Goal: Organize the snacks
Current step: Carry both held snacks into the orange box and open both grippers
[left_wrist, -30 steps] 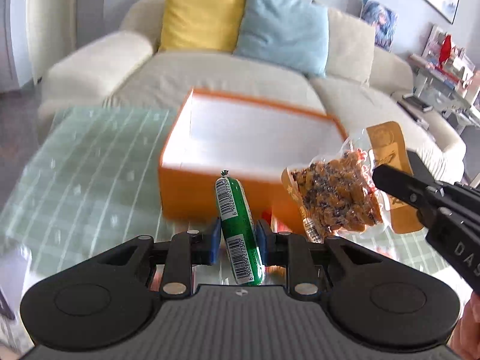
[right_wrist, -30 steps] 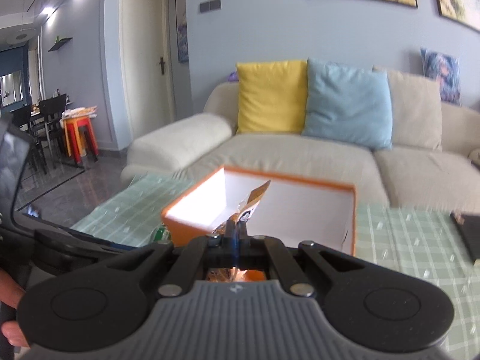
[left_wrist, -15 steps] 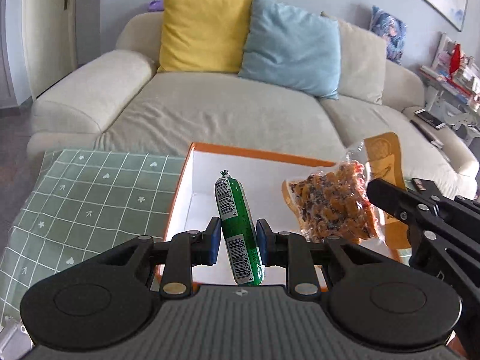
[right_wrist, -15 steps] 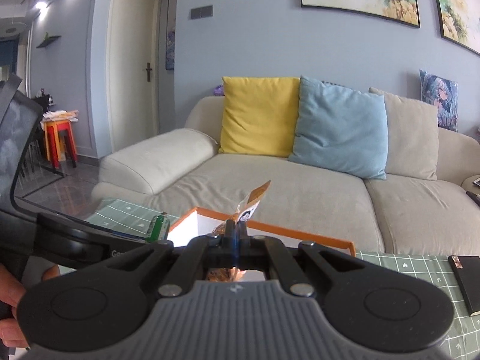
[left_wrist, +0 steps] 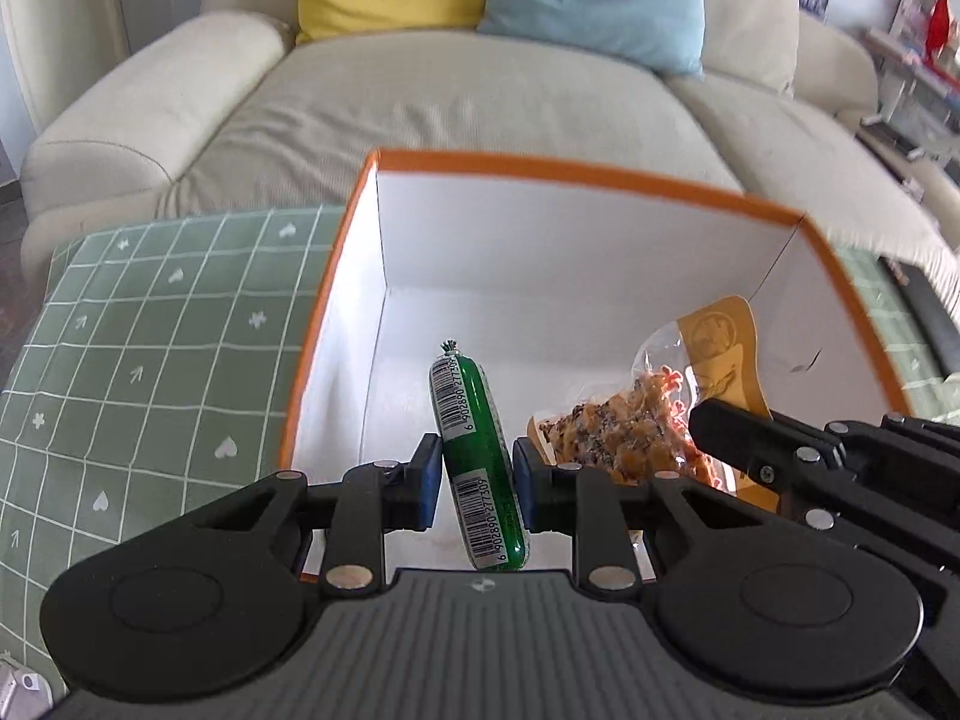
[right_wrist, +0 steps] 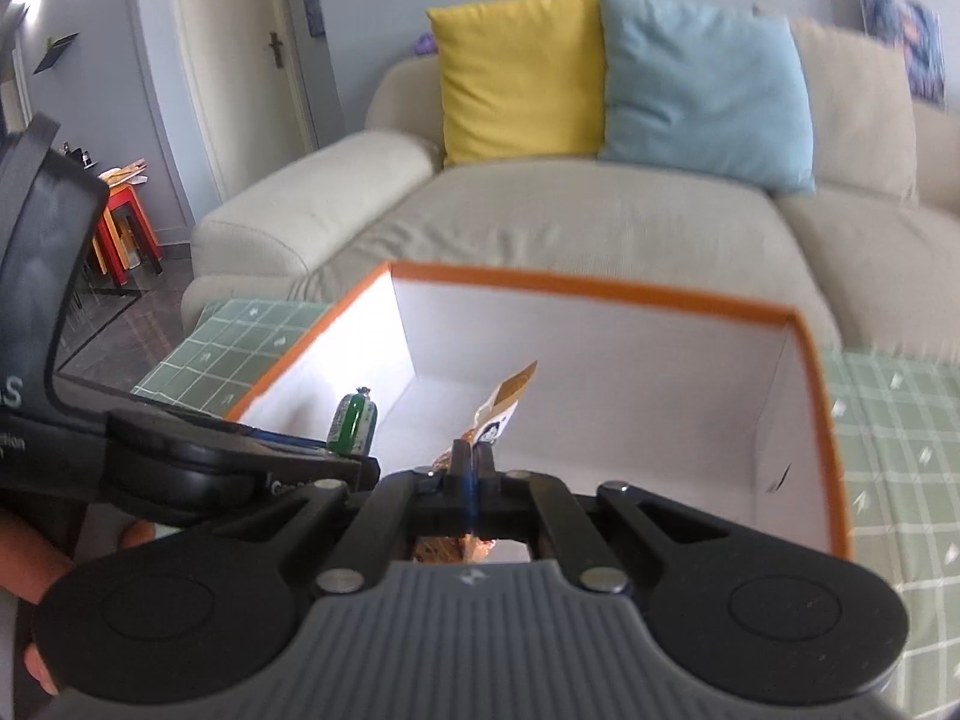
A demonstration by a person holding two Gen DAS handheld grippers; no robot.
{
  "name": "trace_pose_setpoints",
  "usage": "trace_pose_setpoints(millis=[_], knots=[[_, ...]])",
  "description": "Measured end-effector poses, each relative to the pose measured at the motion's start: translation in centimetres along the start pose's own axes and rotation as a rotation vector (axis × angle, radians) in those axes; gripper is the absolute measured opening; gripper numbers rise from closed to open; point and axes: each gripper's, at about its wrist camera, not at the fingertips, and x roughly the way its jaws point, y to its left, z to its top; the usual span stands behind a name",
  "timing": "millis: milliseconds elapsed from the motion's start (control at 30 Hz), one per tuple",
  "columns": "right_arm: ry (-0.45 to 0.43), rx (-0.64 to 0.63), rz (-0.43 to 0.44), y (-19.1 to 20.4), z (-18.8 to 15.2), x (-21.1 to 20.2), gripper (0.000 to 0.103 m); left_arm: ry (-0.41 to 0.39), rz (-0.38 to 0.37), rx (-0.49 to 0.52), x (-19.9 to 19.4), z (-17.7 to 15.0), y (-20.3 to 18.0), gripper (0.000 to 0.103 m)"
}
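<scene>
Hovering over the orange box (left_wrist: 576, 171), the left gripper (left_wrist: 472, 474) clamps a stiff, slick green sausage (left_wrist: 477, 462) at mid-length; the right gripper (right_wrist: 472, 480) pinches a light, crinkly snack bag (left_wrist: 654, 420), probably by its sealed edge.

My table (left_wrist: 150, 324) wears a pale green cloth (right_wrist: 894, 420) ruled in a white grid with small white hearts and arrows. Directly on it stands an open box (left_wrist: 324, 312), orange outside and along the rim, white inside, its far side toward the sofa. To the right of the box, at the table's edge, lies a flat dark object (left_wrist: 933, 318) that I cannot identify. A pale item (left_wrist: 15, 687) peeks in at the lower left corner.
</scene>
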Motion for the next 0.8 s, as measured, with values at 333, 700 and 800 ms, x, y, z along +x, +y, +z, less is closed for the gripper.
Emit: trace_pose_setpoints(millis=[333,700,800], knots=[[0.094,0.074,0.011,-0.6,-0.7,2.1,0.0,0.078,0.05,0.055,1.4,-0.1,-0.7,0.029],[0.153,0.04,-0.044,-0.4,-1.0,2.9,0.0,0.08,0.095,0.088,1.0,0.1,-1.4,0.037],[0.176,0.034,-0.062,-0.6,-0.5,3.4,0.0,0.082,0.081,0.092,0.4,0.1,-1.4,0.04]])
